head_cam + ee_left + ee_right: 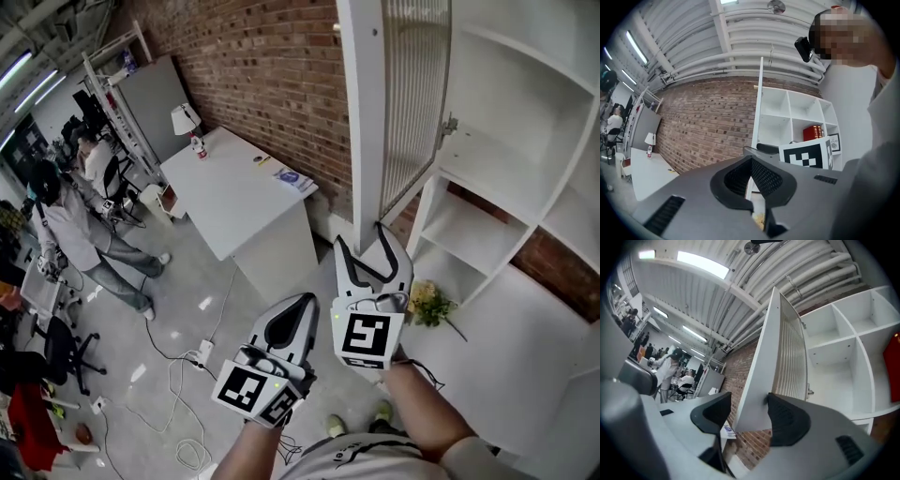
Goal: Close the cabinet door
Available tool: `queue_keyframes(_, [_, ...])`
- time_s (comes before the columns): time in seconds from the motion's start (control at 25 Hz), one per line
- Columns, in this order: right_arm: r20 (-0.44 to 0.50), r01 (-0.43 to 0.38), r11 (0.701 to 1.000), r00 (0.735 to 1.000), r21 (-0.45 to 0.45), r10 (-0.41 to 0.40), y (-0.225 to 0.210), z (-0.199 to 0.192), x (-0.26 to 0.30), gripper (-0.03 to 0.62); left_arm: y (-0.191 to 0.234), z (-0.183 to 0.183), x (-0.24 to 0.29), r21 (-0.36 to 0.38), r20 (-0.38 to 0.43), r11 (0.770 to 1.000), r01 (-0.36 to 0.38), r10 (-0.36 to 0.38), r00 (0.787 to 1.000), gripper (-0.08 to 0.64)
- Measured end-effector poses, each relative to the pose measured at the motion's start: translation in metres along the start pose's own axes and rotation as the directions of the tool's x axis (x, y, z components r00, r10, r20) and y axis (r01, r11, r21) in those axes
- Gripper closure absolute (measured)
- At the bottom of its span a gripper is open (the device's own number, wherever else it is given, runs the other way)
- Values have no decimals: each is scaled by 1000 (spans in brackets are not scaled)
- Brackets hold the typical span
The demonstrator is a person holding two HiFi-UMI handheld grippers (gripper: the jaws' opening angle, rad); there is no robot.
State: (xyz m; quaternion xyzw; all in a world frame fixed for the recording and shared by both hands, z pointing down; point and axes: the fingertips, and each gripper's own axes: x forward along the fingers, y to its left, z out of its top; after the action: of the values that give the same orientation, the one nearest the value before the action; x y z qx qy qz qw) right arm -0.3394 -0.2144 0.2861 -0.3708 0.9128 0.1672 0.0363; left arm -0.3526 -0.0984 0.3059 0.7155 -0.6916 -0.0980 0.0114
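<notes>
Right claw point(361, 236) stands wide, its jaws either side of the free edge of the cabinet door point(361, 112). In the right gripper view the left pad is clear of the door, while the right pad sits just beside the door's inner face; whether it touches I cannot tell. Left claw point(307, 301) is closed tip to tip with nothing between its jaws. It is held near and to the left of the right claw, apart from the door.

The door is swung well open, standing out from the left side of the white cabinet point(525, 122) towards the person. It has a white frame around a ribbed glass panel point(412, 84), and a hinge point(448, 126) joins it to the cabinet's left wall. The nearest compartments are bare white shelves. A bunch of yellow flowers point(427, 302) lies in a low one, and the left gripper view shows red books point(813, 132) and a small framed picture point(834, 140) in compartments further right.

A brick wall point(272, 66) runs behind the cabinet and off to the left. Against it, left of the door, stands a white desk point(234, 202) carrying a small lamp point(185, 119), a bottle point(198, 145) and a booklet point(292, 178). Cables and a power strip point(202, 354) lie on the grey floor near the desk. At the far left a person point(66, 225) stands by other workstations.
</notes>
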Motion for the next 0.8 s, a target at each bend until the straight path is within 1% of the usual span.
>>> queue_keyframes(0.04, [-4,24,1000,1000,-7,-24,-2,-1,0,353,1,1,-1,-2,4,1000,10,-10,1000,549])
queue_keyframes(0.08, [-8,40,999,999,-10,-41,-5,-1,0,368,3,2,-2,-4,7,1000,19,-19,1000,549])
queue_keyframes(0.12, [-12,48,999,999,-8,-48,-6,-1,-1,371,4,2,-2,-7,9,1000,27,-27,1000,549])
queue_keyframes(0.24, [-25,51,999,998,-6,-51,-6,0,-3,382,5,1,-4,-17,2,999,48,-48,999,549])
queue_keyframes(0.36, [-39,46,999,998,-2,-46,-9,-1,-8,387,0,1,-1,-13,2,997,75,-75,997,549])
queue_keyframes(0.52, [-51,41,999,998,25,-40,-18,1,-22,399,-10,1,5,-18,9,993,113,-113,994,549])
queue_keyframes(0.64, [-55,55,997,997,49,-52,-30,2,-40,414,-23,0,8,-27,11,988,155,-155,988,549])
queue_keyframes(0.8, [-55,72,996,996,51,-69,-48,0,-58,439,-41,-7,19,-50,13,977,207,-207,978,549])
